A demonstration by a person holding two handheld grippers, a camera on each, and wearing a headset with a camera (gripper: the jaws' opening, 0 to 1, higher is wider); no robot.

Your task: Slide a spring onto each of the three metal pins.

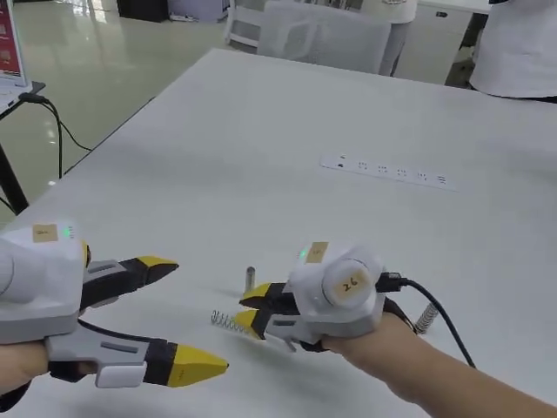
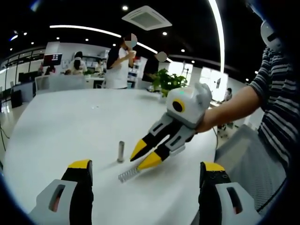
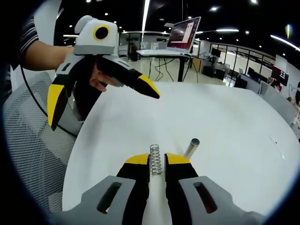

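A short metal pin (image 1: pixel 250 279) stands upright on the white table (image 1: pixel 261 157). My right gripper (image 1: pixel 252 309) is shut on one end of a small coil spring (image 1: pixel 226 320), which sticks out past the tips, just in front of the pin. In the right gripper view the spring (image 3: pixel 155 158) is pinched between the jaws of the right gripper (image 3: pixel 157 161), with the pin (image 3: pixel 191 147) a little to its right. My left gripper (image 1: pixel 178 313) hovers open to the left, holding nothing. From the left gripper view, the spring (image 2: pixel 129 174) lies low beside the pin (image 2: pixel 121 151).
A second spring (image 1: pixel 425 318) lies on the table right of my right hand, by the gripper's black cable. A white power strip (image 1: pixel 387 170) sits farther back. A mesh chair (image 1: pixel 322 35) and a person stand beyond the far edge.
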